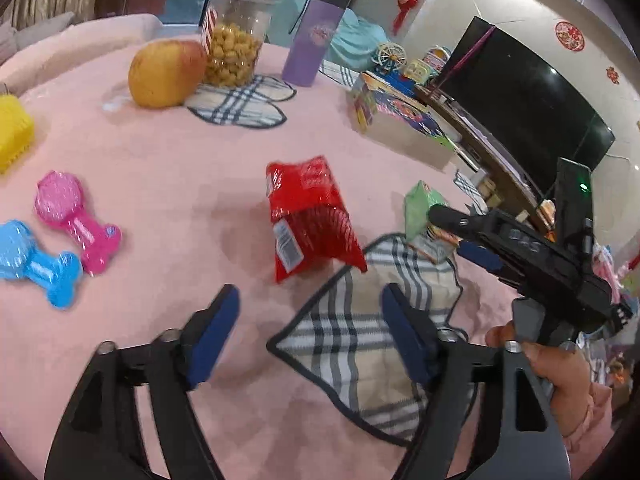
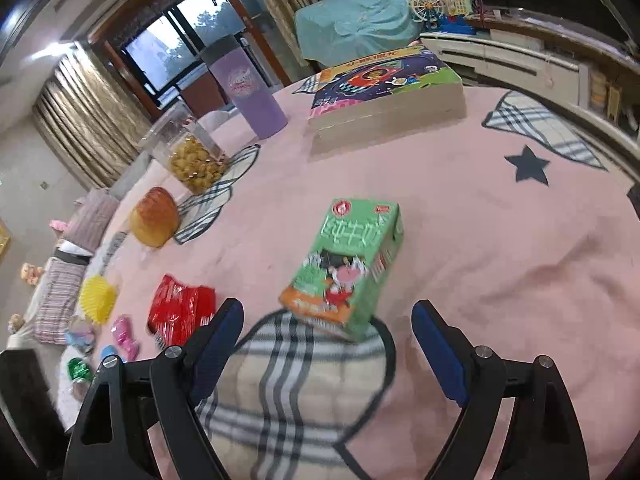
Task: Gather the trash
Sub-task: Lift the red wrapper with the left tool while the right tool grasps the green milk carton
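A crumpled red snack wrapper (image 1: 310, 216) lies on the pink tablecloth (image 1: 160, 168), just ahead of my left gripper (image 1: 312, 300). That gripper stands open with nothing between its blue pads. A green milk carton (image 2: 344, 264) lies at the edge of a plaid patch (image 2: 288, 380). My right gripper (image 2: 328, 312) is open just short of the carton, and its pads do not touch it. The left wrist view shows the carton (image 1: 418, 204) at the right, with the right gripper (image 1: 456, 236) and the hand holding it beside it. The red wrapper (image 2: 180, 312) sits left of the right gripper.
At the back stand a large yellow-red fruit (image 1: 166, 74), a clear jar of yellow snacks (image 1: 234, 40), a purple tumbler (image 1: 312, 40) and a picture box (image 2: 384, 92). Pink (image 1: 76, 224) and blue (image 1: 36, 262) bone toys and a yellow brush (image 1: 14, 132) lie at the left.
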Available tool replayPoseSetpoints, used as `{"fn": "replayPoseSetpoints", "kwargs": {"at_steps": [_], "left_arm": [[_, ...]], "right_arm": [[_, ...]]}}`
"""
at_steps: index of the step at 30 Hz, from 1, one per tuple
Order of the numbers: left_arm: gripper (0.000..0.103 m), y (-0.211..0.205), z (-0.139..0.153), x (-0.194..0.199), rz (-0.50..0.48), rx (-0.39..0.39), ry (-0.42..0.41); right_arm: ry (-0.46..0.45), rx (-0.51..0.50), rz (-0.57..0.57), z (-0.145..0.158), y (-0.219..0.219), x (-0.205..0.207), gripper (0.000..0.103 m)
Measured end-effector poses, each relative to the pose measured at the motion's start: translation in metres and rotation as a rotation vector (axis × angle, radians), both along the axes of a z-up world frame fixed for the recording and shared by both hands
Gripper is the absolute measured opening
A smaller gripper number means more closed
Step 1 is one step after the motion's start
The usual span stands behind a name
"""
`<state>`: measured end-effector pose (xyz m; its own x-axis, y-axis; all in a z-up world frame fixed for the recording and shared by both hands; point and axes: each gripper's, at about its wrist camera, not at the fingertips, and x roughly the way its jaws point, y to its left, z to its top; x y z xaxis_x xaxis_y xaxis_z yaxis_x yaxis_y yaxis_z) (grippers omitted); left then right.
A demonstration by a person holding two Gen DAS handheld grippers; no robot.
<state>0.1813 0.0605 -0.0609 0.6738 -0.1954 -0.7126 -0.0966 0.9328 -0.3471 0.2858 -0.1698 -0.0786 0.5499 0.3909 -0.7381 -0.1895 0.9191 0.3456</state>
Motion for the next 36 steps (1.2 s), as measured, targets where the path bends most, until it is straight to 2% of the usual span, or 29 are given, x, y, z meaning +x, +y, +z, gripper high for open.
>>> {"fn": "replayPoseSetpoints", "kwargs": {"at_steps": [4, 7, 9, 10, 12, 14, 15, 16, 17, 19, 22, 29, 32, 35, 36], "left_arm": [[0.085, -0.002, 0.008, 0.017, 0.016, 0.004, -0.021], [0.086, -0.006, 0.01, 0.033, 0.028, 0.035, -0.022], [0.086, -0.008, 0.007, 0.044, 0.031, 0.054, -0.012], [0.085, -0.008, 0.005, 0.048, 0.036, 0.07, -0.004], [0.085, -0.009, -0.002, 0.055, 0.038, 0.098, 0.016], [0.069, -0.009, -0.009, 0.059, 0.027, 0.103, 0.036], [0.055, -0.009, -0.013, 0.06, 0.013, 0.097, 0.05], [0.053, -0.01, -0.015, 0.061, 0.006, 0.093, 0.055], [0.05, -0.011, -0.017, 0.06, 0.003, 0.095, 0.052], [0.037, -0.014, -0.019, 0.06, -0.012, 0.101, 0.054], [0.032, -0.017, -0.021, 0.056, -0.027, 0.091, 0.048], [0.03, -0.035, -0.019, 0.048, -0.07, 0.09, 0.04], [0.03, -0.038, -0.02, 0.046, -0.075, 0.091, 0.041], [0.029, -0.038, -0.019, 0.046, -0.075, 0.087, 0.044], [0.029, -0.039, -0.018, 0.045, -0.077, 0.086, 0.044]], "right_arm": [[0.037, -0.039, -0.004, -0.01, 0.01, 0.016, 0.087], [0.043, -0.054, -0.008, -0.018, 0.01, 0.022, 0.084], [0.033, -0.072, -0.003, -0.018, 0.008, 0.021, 0.074], [0.034, -0.074, -0.001, -0.018, 0.006, 0.022, 0.064], [0.044, -0.045, 0.018, -0.017, -0.001, 0.022, 0.061], [0.049, -0.029, 0.035, -0.014, -0.007, 0.021, 0.057], [0.049, -0.028, 0.043, -0.012, -0.009, 0.019, 0.056], [0.047, -0.027, 0.044, -0.011, -0.011, 0.018, 0.055], [0.046, -0.024, 0.045, -0.009, -0.015, 0.016, 0.054], [0.042, -0.012, 0.049, -0.005, -0.022, 0.01, 0.054], [0.039, -0.012, 0.058, 0.0, -0.032, 0.002, 0.054], [0.039, -0.111, 0.065, -0.006, -0.042, -0.013, 0.055], [0.058, -0.077, 0.026, -0.01, -0.046, -0.011, 0.058], [0.039, -0.077, 0.009, -0.008, -0.043, -0.009, 0.067], [0.033, -0.083, 0.004, -0.009, -0.041, -0.008, 0.067]]}}
